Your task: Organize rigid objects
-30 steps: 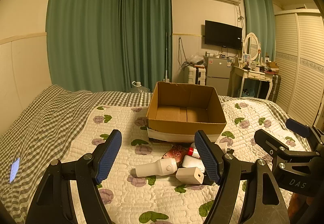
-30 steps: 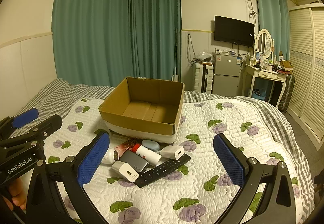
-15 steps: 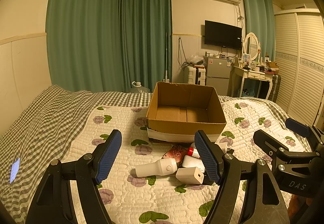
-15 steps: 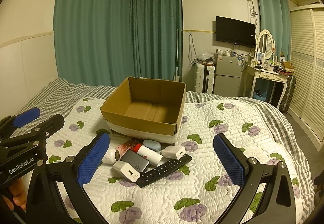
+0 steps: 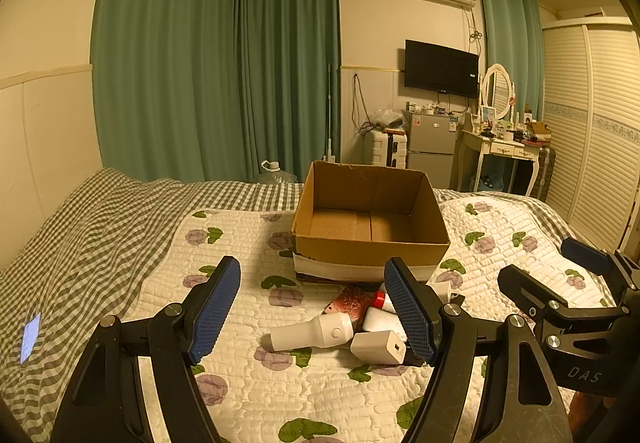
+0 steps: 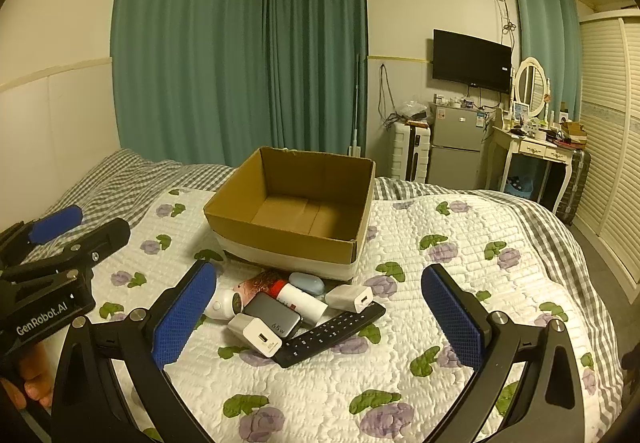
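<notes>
An empty open cardboard box [image 5: 370, 239] [image 6: 294, 239] stands on the quilted bed. In front of it lies a pile of small items: a white cylindrical device [image 5: 312, 331], a white charger [image 5: 378, 347] [image 6: 256, 335], a dark power bank [image 6: 274, 317], a black remote [image 6: 332, 333], a red-capped white tube [image 6: 300, 301], a pale blue case [image 6: 307, 282] and a second white charger [image 6: 350, 297]. My left gripper [image 5: 316, 307] is open and empty above the pile's left side. My right gripper [image 6: 320, 317] is open and empty over the pile.
The flowered quilt [image 6: 460, 283] covers the bed, with a checked blanket [image 5: 92, 227] to the left. A lit phone [image 5: 30, 337] lies on the blanket. Green curtains, a fridge [image 6: 454, 153] and a dressing table [image 6: 536, 155] stand beyond the bed.
The right gripper has drifted very slightly; the left has not moved. Nothing was taken hold of.
</notes>
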A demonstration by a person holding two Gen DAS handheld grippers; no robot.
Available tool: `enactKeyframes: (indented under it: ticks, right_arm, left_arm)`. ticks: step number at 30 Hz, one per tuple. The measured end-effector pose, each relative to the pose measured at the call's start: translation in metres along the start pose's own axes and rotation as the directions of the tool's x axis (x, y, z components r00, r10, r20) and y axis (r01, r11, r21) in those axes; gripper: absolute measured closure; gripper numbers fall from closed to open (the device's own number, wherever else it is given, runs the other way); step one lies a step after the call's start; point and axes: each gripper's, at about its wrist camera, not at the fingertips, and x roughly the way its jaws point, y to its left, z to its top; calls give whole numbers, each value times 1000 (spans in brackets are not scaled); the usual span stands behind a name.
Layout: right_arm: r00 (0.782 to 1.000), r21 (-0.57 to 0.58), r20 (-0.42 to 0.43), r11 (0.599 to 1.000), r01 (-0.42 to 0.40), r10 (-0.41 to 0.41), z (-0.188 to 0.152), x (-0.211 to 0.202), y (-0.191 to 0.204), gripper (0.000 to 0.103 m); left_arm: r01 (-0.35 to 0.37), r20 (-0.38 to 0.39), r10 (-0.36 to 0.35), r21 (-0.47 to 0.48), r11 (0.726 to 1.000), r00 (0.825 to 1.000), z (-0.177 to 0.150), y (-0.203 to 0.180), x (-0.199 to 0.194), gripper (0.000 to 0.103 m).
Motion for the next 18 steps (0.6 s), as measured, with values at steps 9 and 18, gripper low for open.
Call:
enactKeyframes:
  ticks: [9, 18]
  right_arm:
    - [998, -9, -58, 1000, -5, 4, -8, 24, -6, 0]
    - [987, -27, -161, 999, -25, 21, -25, 63, -8, 0]
  left_arm:
    - [-26, -96, 26, 3, 1000, 995, -15, 13, 37, 26]
    - [24, -278, -10, 47, 999, 961, -51, 3, 104, 26]
